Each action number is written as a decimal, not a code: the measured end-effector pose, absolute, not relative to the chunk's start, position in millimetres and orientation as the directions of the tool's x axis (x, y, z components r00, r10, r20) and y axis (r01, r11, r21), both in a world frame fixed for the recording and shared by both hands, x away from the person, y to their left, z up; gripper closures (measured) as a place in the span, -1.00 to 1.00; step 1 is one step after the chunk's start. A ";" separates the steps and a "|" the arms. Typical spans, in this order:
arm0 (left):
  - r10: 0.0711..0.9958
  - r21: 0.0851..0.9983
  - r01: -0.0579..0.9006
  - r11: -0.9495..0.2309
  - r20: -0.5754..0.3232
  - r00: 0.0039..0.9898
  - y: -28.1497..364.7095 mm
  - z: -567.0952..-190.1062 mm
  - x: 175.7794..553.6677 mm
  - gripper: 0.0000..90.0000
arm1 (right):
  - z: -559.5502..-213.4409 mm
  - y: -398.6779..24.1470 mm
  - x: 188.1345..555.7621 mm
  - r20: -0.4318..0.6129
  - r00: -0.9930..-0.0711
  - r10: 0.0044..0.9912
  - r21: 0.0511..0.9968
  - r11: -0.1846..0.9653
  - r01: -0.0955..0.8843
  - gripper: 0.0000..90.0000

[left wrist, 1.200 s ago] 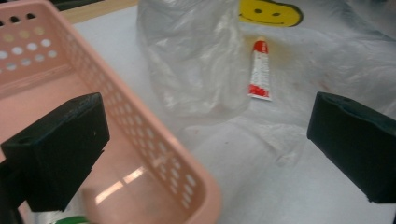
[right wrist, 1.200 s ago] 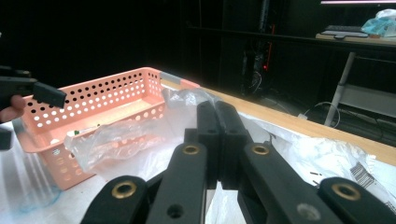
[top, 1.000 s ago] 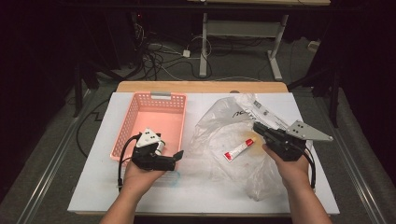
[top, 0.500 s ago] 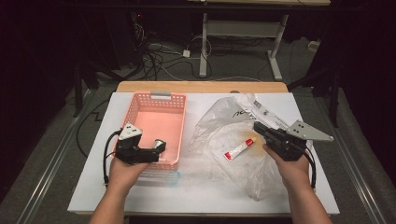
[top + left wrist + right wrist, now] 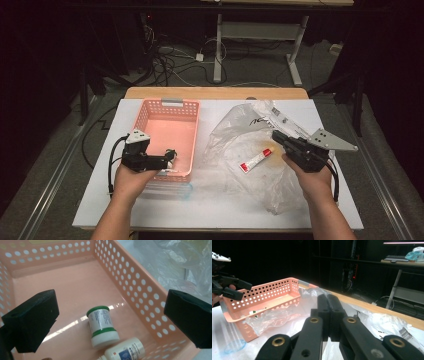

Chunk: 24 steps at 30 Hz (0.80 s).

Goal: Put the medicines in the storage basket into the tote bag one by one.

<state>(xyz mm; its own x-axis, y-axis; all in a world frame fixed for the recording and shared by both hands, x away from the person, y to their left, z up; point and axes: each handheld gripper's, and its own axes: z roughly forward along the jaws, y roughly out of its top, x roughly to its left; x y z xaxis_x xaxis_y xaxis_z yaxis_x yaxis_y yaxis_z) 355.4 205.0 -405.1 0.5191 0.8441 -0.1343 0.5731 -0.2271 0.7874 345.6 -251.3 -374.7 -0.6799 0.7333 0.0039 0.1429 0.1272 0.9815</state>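
Note:
A pink perforated basket [image 5: 186,116] stands left of centre on the white table. My left gripper [image 5: 169,158] hovers over its near end, jaws wide open with nothing between them. Below those jaws [image 5: 111,318] lie a white bottle with a green cap [image 5: 102,326] and a second white bottle [image 5: 126,351] on the basket floor [image 5: 62,290]. A crumpled clear plastic bag [image 5: 235,142] lies on the right with a small white tube with a red cap [image 5: 255,161] on it. My right gripper [image 5: 278,138] [image 5: 328,315] rests at the bag's far right side, jaws shut together.
A clear bluish ring [image 5: 167,191] lies on the table just in front of the basket. A wooden strip [image 5: 215,93] runs along the table's far edge. Beyond it are dark floor, cables and a desk frame [image 5: 255,35].
My left gripper has shifted to the left over the basket's near end. The right gripper, the bag and the tube have stayed put.

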 end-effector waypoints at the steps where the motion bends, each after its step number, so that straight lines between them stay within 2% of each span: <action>1: 0.843 0.784 0.576 -0.232 -0.134 0.522 204.5 -403.6 357.7 -0.99 | -374.7 -251.4 345.8 0.005 -0.680 0.734 0.981 0.127 0.144 1.00; 8: 0.853 0.743 0.608 -0.281 -0.096 0.513 198.5 -395.6 378.2 -0.97 | -374.6 -250.7 345.5 0.009 -0.677 0.736 0.981 0.123 0.147 1.00; 15: 0.859 0.619 0.710 -0.337 -0.106 0.500 191.4 -404.3 403.2 -0.97 | -374.2 -251.8 345.6 0.002 -0.678 0.735 0.982 0.126 0.140 1.00; 24: 0.857 0.466 0.791 -0.396 -0.121 0.501 184.3 -411.4 418.7 -0.87 | -372.8 -252.7 344.8 0.005 -0.677 0.736 0.983 0.120 0.137 1.00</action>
<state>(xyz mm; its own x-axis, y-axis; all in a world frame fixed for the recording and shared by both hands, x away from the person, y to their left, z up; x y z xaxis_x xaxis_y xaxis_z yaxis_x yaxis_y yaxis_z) 418.7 184.3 -411.4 0.5009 0.8570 -0.1212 0.7909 -0.3963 0.4664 344.8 -252.7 -372.8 -0.6770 0.7359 0.0048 0.1372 0.1198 0.9833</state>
